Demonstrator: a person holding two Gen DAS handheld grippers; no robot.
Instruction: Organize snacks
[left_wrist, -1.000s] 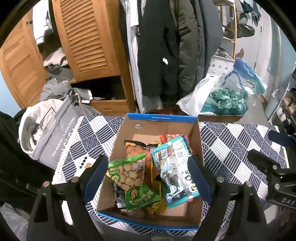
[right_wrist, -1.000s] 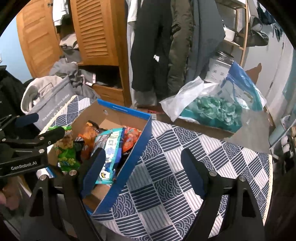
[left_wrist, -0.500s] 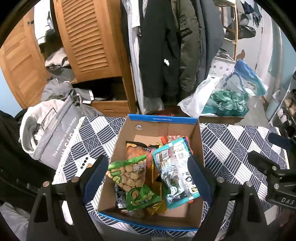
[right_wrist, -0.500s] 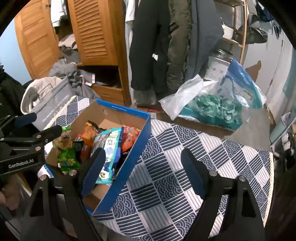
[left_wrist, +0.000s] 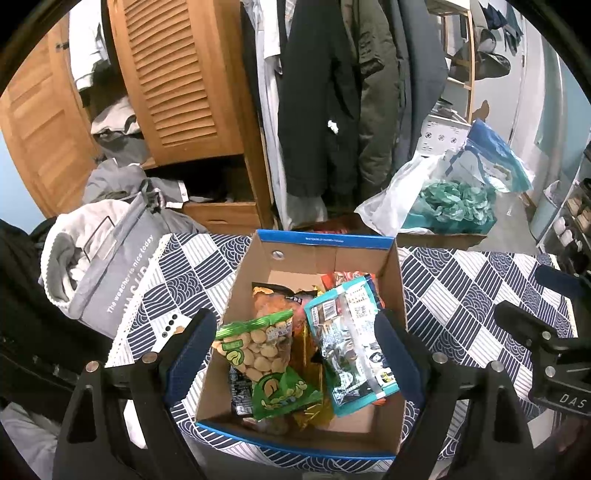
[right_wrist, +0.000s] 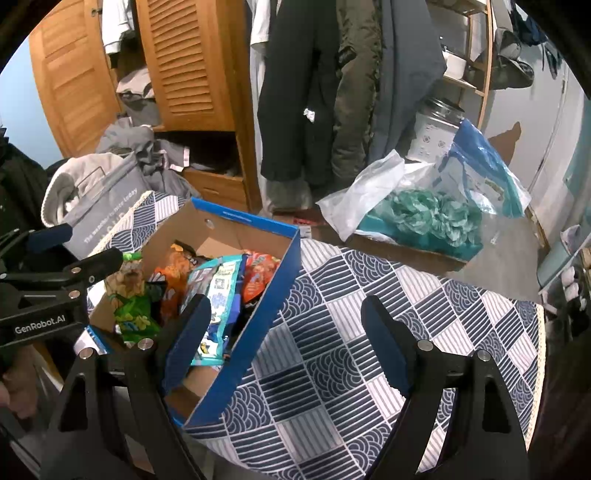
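A cardboard box with a blue rim (left_wrist: 325, 240) (right_wrist: 284, 273) stands on the patterned table and holds several snack packets. Among them are a green bag of pale round snacks (left_wrist: 258, 347) (right_wrist: 129, 295), a light blue packet (left_wrist: 351, 343) (right_wrist: 218, 291), an orange bag (left_wrist: 273, 299) (right_wrist: 173, 277) and a red one (right_wrist: 258, 277). My left gripper (left_wrist: 295, 350) hovers open above the box, its jaws wide on either side and nothing between them. My right gripper (right_wrist: 284, 332) is open over the box's right wall and the tablecloth, also empty.
The table wears a navy and white wave-pattern cloth (left_wrist: 461, 295) (right_wrist: 351, 350). A grey tote bag (left_wrist: 110, 266) sits at its left edge. Beyond the table lie a white plastic bag with teal stuffing (right_wrist: 424, 218), hanging coats (left_wrist: 332, 92) and a wooden louvred wardrobe (left_wrist: 177, 74).
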